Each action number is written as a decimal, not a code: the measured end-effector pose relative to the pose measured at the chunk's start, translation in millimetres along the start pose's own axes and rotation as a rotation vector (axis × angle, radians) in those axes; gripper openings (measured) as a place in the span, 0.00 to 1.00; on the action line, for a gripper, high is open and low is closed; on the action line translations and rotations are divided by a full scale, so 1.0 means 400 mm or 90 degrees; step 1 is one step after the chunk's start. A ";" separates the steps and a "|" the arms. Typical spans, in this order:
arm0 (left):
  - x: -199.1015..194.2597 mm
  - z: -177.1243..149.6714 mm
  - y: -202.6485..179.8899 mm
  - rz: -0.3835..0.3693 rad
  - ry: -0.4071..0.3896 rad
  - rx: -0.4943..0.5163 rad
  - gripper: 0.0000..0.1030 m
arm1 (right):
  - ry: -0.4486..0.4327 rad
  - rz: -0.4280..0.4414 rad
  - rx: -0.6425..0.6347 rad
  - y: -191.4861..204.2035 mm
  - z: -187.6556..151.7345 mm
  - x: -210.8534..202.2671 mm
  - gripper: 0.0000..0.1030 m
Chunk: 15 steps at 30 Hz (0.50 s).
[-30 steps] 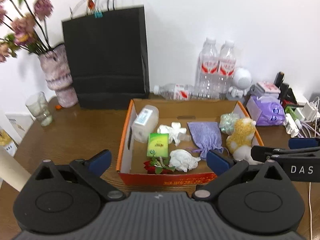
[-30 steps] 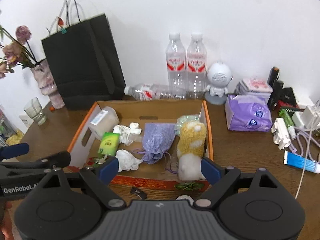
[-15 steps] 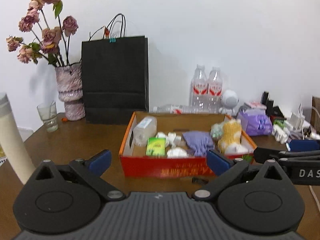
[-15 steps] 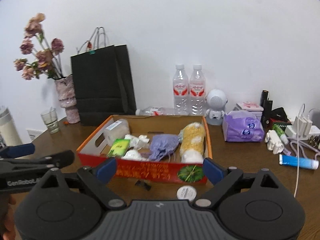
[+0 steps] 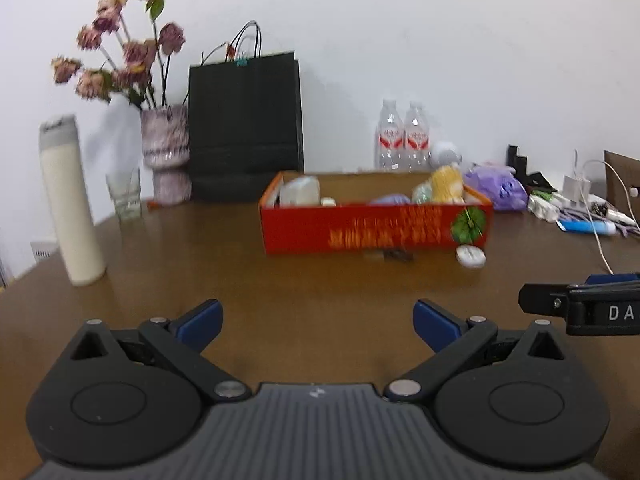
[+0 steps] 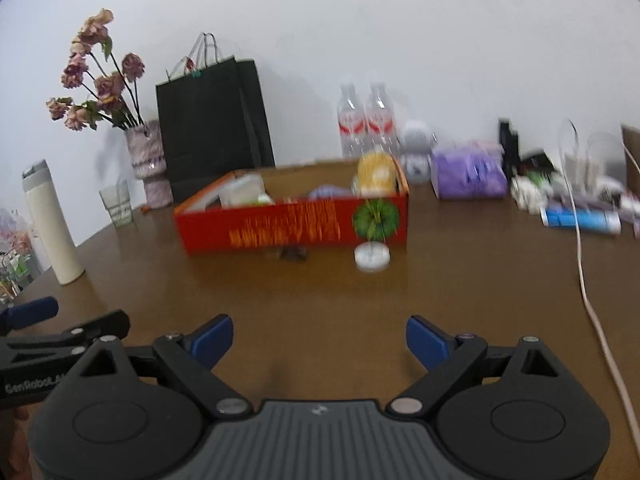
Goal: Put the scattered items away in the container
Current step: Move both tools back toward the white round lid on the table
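Observation:
A red cardboard box (image 5: 374, 229) (image 6: 294, 225) stands mid-table, holding a yellow plush toy (image 5: 447, 185) (image 6: 376, 172), a purple pouch (image 5: 390, 199), a white jar (image 5: 300, 191) and other small items. A small white round lid (image 5: 471, 256) (image 6: 372, 257) and a dark clip (image 5: 396, 255) (image 6: 294, 253) lie on the table just in front of the box. My left gripper (image 5: 316, 320) and right gripper (image 6: 319, 338) are both open and empty, low over the near table, well back from the box. Each gripper shows at the edge of the other's view.
A cream flask (image 5: 72, 200), a glass (image 5: 125, 194), a vase of dried roses (image 5: 166, 152) and a black paper bag (image 5: 245, 128) stand left and behind. Water bottles (image 5: 404, 136), a purple tissue pack (image 6: 468, 174), a blue tube (image 6: 580, 220) and cables (image 6: 588, 280) crowd the right.
Both grippers have pulled back and dropped low, away from the box; the view went from looking down into the box to seeing its front wall from farther off.

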<state>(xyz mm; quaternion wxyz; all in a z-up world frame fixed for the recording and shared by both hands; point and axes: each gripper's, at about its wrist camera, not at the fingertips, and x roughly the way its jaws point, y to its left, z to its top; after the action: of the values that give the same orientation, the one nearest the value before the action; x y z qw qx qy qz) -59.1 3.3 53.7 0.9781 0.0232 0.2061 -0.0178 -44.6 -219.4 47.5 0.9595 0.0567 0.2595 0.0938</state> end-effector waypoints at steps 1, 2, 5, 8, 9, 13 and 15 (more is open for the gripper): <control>-0.013 -0.013 0.002 -0.006 0.003 0.009 1.00 | -0.002 0.001 0.002 0.003 -0.017 -0.013 0.91; -0.021 -0.021 0.004 -0.008 0.006 0.020 1.00 | -0.007 0.001 0.001 0.009 -0.032 -0.025 0.91; -0.030 -0.032 0.011 0.000 0.011 0.034 1.00 | -0.015 0.007 -0.014 0.027 -0.063 -0.047 0.91; -0.012 -0.030 0.005 -0.016 0.030 0.029 1.00 | -0.009 0.009 -0.026 0.037 -0.056 -0.035 0.91; -0.002 -0.027 0.000 -0.022 0.037 0.031 1.00 | -0.007 0.012 -0.025 0.035 -0.047 -0.026 0.91; 0.051 0.002 -0.016 -0.052 0.026 0.056 1.00 | -0.016 -0.002 -0.042 0.005 0.012 0.031 0.90; 0.099 0.027 -0.017 -0.060 0.028 0.050 1.00 | -0.019 -0.025 -0.056 -0.022 0.046 0.081 0.87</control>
<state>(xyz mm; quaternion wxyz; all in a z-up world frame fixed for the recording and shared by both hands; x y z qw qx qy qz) -18.9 -5.3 47.4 0.9698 0.0521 0.2276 -0.0711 -6.2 -222.4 46.2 0.9665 0.0110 0.2419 0.0855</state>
